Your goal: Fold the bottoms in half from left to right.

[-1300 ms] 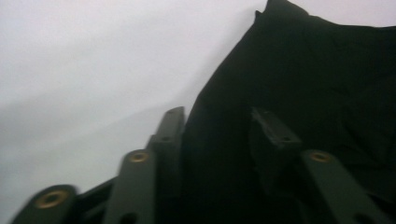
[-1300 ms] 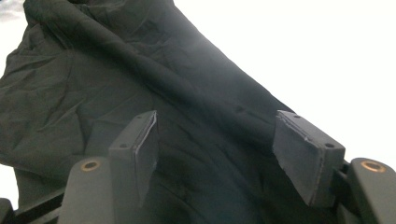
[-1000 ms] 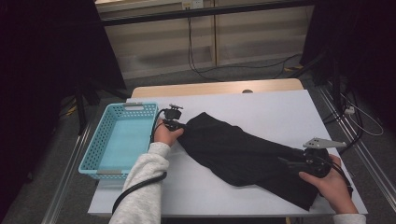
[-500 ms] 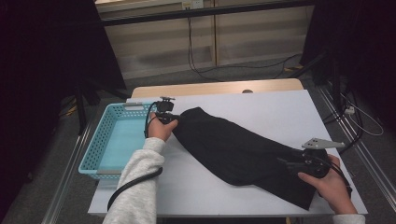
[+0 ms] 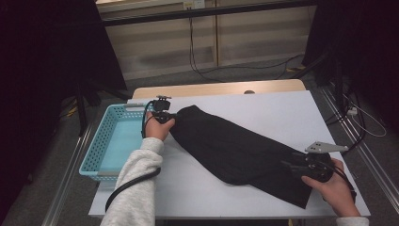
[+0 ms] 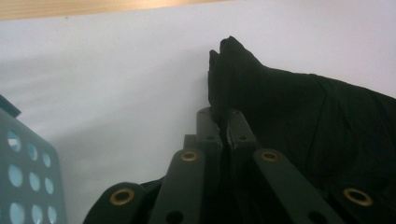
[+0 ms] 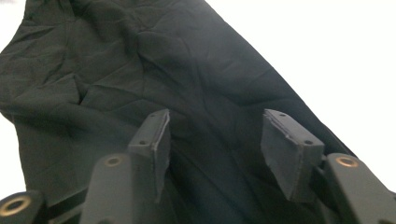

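Observation:
A black cloth (image 5: 240, 150) lies stretched diagonally across the white table (image 5: 263, 108), from upper left to lower right. My left gripper (image 5: 170, 116) is shut on the cloth's upper-left end, beside the basket; in the left gripper view its jaws pinch a fold of the black cloth (image 6: 280, 112) at the left gripper's tips (image 6: 223, 119). My right gripper (image 5: 291, 165) is over the cloth's lower-right part, near the table's front right corner. In the right gripper view the right gripper (image 7: 212, 135) stands open just above the black cloth (image 7: 140, 65), nothing between its pads.
A light blue perforated basket (image 5: 101, 141) sits at the table's left edge, its wall (image 6: 23, 163) close to my left gripper. Cables run on the floor behind the table. A bare strip of wooden tabletop (image 5: 216, 88) shows at the far edge.
My left gripper has pulled the cloth's end up and to the left, toward the basket, drawing the cloth out longer. The right gripper has stayed almost in place.

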{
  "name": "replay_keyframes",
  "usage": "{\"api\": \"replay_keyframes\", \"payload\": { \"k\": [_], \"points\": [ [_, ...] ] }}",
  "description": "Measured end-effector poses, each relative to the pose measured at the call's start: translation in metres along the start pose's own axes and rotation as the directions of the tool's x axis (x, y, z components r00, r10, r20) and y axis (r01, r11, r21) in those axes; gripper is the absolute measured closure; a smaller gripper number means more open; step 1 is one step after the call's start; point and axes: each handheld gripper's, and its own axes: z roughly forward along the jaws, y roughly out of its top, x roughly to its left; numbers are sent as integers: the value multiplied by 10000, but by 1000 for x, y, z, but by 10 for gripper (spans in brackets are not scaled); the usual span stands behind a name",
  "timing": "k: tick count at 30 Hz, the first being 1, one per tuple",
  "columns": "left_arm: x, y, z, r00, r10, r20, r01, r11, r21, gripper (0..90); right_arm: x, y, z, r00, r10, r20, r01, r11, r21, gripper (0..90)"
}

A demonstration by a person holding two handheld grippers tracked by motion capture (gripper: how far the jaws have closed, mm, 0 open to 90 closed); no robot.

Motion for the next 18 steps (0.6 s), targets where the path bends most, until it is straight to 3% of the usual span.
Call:
{"api": "replay_keyframes", "payload": {
  "k": [5,10,12,14,16,18],
  "points": [
    [1,-1,3,10000,-8,-45,8,9999,112,863,3,-6,-5,9999,83,-75,-83,10000,2,482],
    [0,0,3,10000,15,-34,-14,9998,196,862,11,-12,-14,9990,-60,-434,64,9999,94,599],
    [-2,1,3,10000,48,5,-48,9998,203,862,17,-15,-15,9963,-324,-800,349,9989,298,655],
    [-4,1,3,10000,65,-3,-65,9999,150,861,24,-18,-12,9942,-527,-936,584,9966,589,654],
    [-5,1,2,10000,74,20,-75,9998,157,861,31,-23,-4,9887,-1084,-1039,1195,9870,1076,618],
    [-5,2,2,9999,128,4,-128,9999,114,861,37,-24,0,9844,-1383,-1084,1475,9856,823,597]
  ]
}}
